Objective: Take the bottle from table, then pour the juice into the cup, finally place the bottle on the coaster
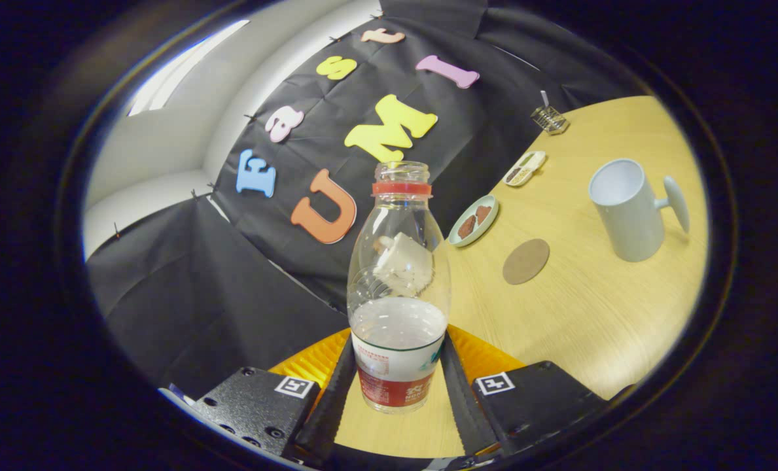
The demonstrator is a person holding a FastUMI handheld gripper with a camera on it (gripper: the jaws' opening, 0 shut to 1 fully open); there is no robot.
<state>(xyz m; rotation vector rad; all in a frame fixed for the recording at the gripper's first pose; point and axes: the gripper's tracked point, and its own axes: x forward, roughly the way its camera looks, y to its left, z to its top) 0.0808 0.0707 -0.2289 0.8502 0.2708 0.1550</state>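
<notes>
claw (pixel 396 386): clamped on bottle (pixel 398 288), both fingers pressing its label | bottle: upright, uncapped | cup (pixel 627 209): 2 o'clock | coaster (pixel 526 261): 1 o'clock, on surface (pixel 591 314)

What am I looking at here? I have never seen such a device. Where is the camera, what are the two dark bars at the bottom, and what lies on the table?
The camera rides on a hand-held gripper and looks forward along its two fingers; those are the dark bars. A person carries this tool; there is no robot arm. The wide lens bends the picture, so the scene looks tilted.

Between the fingers stands a clear plastic bottle with no cap and some clear liquid low inside. Both fingers press on its lower, labelled part, so it appears gripped.

Beyond it is a light wooden table. On it lie a round brown coaster, a grey cup with a handle, a small plate with brown pieces, a small divided dish, and a small metal object I cannot identify.
</notes>
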